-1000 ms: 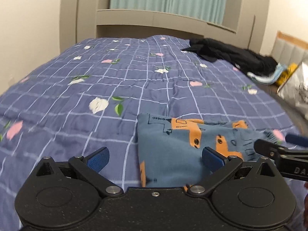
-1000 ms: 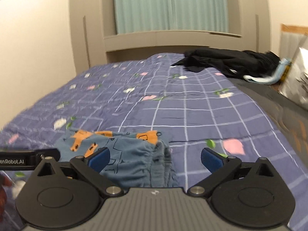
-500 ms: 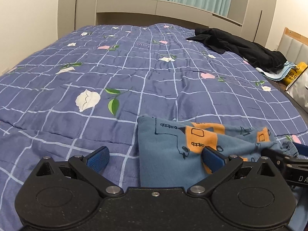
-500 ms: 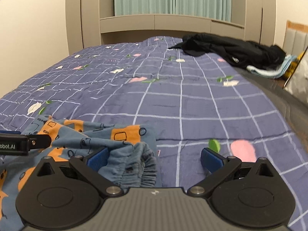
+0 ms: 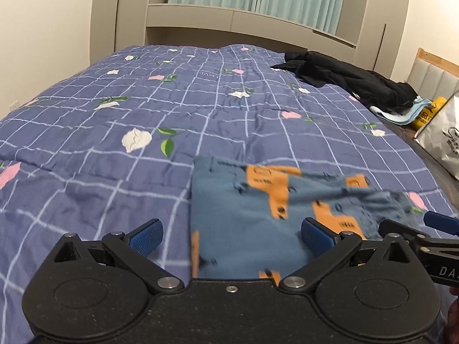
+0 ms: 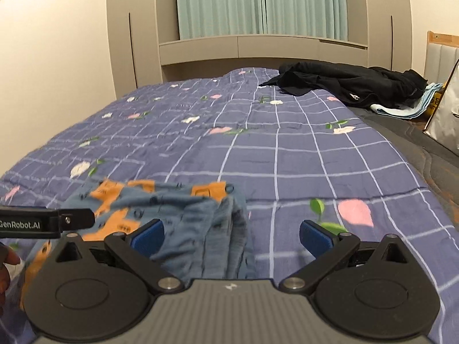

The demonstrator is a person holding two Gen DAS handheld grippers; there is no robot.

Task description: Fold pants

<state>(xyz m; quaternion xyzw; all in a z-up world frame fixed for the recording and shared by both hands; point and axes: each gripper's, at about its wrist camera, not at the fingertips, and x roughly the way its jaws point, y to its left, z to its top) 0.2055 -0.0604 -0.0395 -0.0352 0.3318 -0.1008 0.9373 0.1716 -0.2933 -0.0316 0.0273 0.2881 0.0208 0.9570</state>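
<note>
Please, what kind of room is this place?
Most likely a bedroom in a home. A bed with a purple checked quilt fills the view, green curtains hang behind it, and dark clothes lie heaped near the padded headboard.

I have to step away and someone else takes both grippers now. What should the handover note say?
Left gripper: open, holding nothing, low over the left part of the pants.
Right gripper: open, holding nothing, at the gathered waistband end.
The pants, blue with orange print, lie on the near part of the checked quilt, bunched into a compact but wrinkled bundle.
Done: they seem folded at least once; how many layers cannot be told.
Left: probably smooth the waistband end and square the edges, or fold once more.
The black clothes at the far right are not part of the job.
</note>
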